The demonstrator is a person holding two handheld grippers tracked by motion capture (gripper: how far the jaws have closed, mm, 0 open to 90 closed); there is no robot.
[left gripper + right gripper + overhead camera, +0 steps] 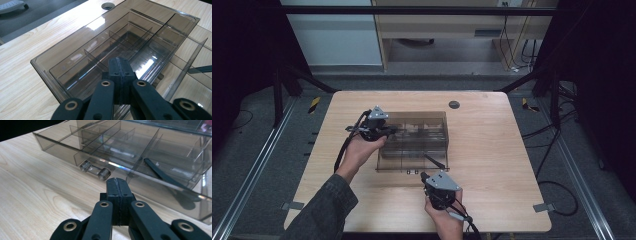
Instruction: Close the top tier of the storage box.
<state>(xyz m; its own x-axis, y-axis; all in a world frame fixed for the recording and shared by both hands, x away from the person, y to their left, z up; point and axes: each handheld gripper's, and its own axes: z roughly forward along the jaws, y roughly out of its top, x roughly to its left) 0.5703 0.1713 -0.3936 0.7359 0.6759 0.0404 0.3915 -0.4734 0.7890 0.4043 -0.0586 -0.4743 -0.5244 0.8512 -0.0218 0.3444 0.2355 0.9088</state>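
Drawer (412, 159) of smoky clear plastic, drawn partway out of its case (419, 119) toward the near edge of the table (492, 150), roughly midway between the left and right edges.

Closest to the near edge: right tool (424, 176), jaws pressed together on nothing, tips aimed away from the person at the drawer front. Just beyond those tips and a little left of them in the right gripper view (117, 181), apart and not touching: the clear handle (95, 170), long axis lying along the drawer front, parallel to the near edge.

Next out, inside the drawer: upright dividers (147, 142) and a slim black stick (162, 176) lying slantwise in a right-hand compartment (what it is, hard to tell).

Farther back: left tool (392, 131), jaws likewise pressed together and empty, poised at the case's left end and pointing along it (119, 60).

Judged from this: right tool clearly the nearer to the handle. Spreading needed first for any grip across that bar, then a small shift leftward.
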